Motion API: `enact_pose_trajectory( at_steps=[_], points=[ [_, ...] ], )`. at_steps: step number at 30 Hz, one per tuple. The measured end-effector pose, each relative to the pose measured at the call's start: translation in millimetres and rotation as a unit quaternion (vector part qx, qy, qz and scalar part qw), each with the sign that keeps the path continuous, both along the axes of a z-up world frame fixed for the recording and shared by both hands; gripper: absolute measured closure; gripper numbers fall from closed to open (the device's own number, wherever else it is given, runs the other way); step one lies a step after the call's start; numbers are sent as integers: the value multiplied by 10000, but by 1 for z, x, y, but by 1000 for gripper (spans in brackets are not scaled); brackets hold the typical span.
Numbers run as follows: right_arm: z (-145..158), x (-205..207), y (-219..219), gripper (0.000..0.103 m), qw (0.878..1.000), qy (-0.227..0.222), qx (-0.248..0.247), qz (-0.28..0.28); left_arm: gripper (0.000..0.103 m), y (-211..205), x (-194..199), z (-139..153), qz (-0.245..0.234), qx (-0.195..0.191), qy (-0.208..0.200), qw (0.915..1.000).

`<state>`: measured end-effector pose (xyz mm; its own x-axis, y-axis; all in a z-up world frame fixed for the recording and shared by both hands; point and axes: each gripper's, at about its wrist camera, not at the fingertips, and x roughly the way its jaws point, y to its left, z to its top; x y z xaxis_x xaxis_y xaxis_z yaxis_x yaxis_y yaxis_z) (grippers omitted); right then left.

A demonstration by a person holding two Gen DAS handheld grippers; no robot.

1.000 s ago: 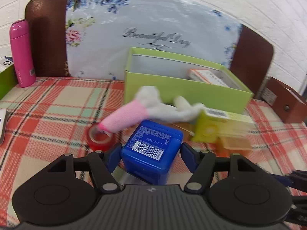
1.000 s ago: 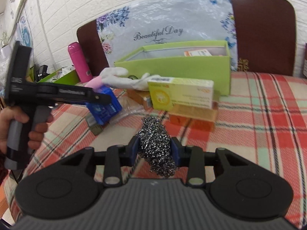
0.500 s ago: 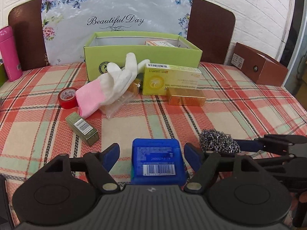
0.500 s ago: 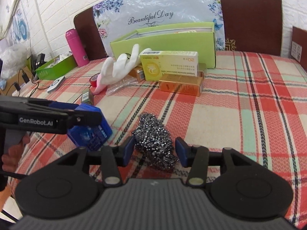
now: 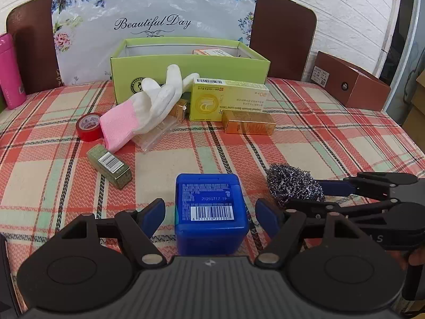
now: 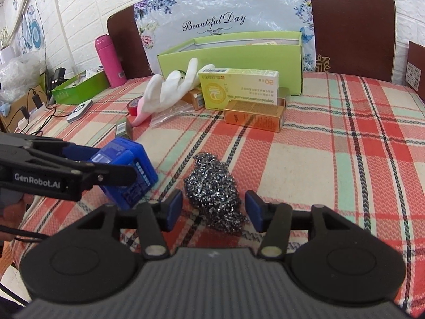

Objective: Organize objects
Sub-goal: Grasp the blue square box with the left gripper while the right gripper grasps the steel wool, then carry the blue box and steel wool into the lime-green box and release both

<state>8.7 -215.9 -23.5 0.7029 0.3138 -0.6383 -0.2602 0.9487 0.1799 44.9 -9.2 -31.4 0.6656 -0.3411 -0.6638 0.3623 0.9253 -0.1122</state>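
Both grippers sit low, jaws spread: left gripper (image 5: 210,214) around blue box (image 5: 209,212), right gripper (image 6: 213,210) around steel scourer (image 6: 213,188).

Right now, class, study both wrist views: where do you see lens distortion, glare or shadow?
Left wrist view: fisheye bends the brick wall and darkens the corners; the floral plastic sheet shows glare; the blue box is sharp. Right wrist view: the same curved edges; a soft shadow lies beneath the steel wool scourer.
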Motion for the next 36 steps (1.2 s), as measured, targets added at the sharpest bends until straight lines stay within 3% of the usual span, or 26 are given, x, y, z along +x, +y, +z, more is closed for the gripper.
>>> enact_pose_trajectory(
  at_steps=[5, 8, 10, 16, 23, 30, 36],
  points=[
    [-4, 3, 1, 50, 10000, 37, -11, -3, 26, 1, 4, -4, 32, -4, 92, 10000],
    [-5, 3, 3, 62, 10000, 68, -39, 60, 31, 2, 4, -5, 38, -2, 116, 9999],
    [-5, 4, 4, 65, 10000, 54, -56, 59, 43, 2, 6, -6, 13, -33, 145, 9999],
    [7, 8, 4, 71, 9999, -33, 43, 159, 44, 1, 9, 3, -43, -143, 95, 9998],
    [52, 35, 7, 71, 9973, -654, 94, 323, 44, 7, 24, 55, -135, -392, -585, 9974],
    [90, 92, 14, 71, 9918, -1266, -25, 202, 44, 3, 69, 106, 76, -510, -1306, 9901],
    [100, 158, 16, 71, 9893, -1448, -170, -35, 44, -2, 139, 124, 457, -686, -1363, 9872]
  ],
)
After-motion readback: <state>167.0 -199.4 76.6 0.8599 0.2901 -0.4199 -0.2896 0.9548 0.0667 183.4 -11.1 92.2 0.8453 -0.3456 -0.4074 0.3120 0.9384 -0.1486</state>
